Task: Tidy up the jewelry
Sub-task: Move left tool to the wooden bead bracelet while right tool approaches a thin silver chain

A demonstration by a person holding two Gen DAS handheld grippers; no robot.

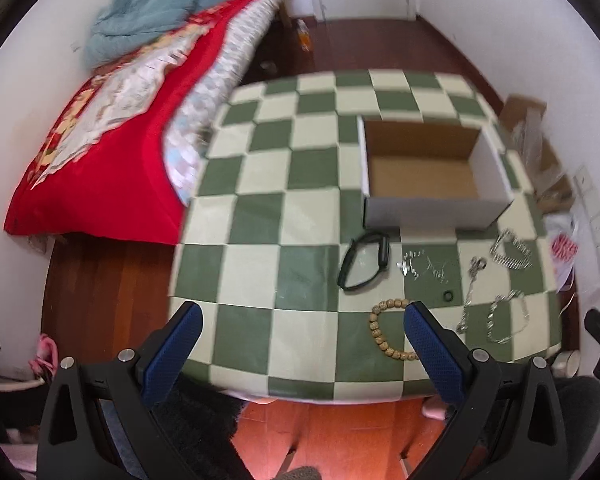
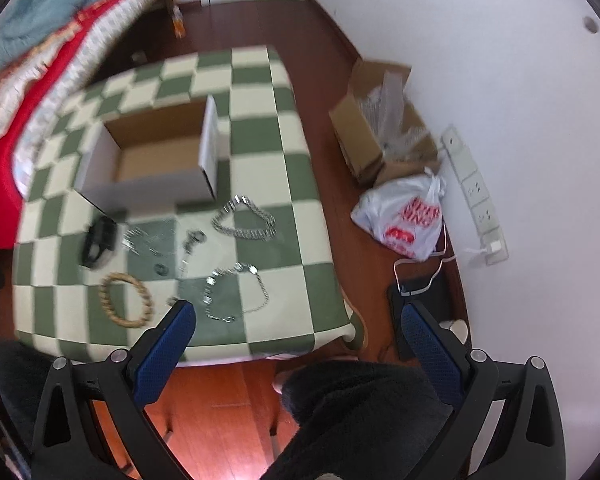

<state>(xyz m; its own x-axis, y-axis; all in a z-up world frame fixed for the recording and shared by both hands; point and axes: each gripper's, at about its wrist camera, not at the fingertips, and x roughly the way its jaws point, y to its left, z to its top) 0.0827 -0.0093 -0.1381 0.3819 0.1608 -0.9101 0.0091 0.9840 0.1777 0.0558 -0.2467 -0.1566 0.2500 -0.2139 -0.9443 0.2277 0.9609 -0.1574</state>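
Both tools, left tool (image 1: 302,334) and right tool (image 2: 298,330), are held wide open, empty. The bead bracelet (image 1: 384,330) at 5 o'clock on the counter (image 1: 260,216) is judged light and stiff-beaded, best pinched across its rim; the chains (image 2: 244,222) are likely limp and slippery.

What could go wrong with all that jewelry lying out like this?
1. The thin chains lie close together and could snag, so lifting one might drag another.
2. The bead bracelet and a chain sit near the table's front edge and could be knocked off.
3. The small black ring may be hard for a wide claw to pinch.
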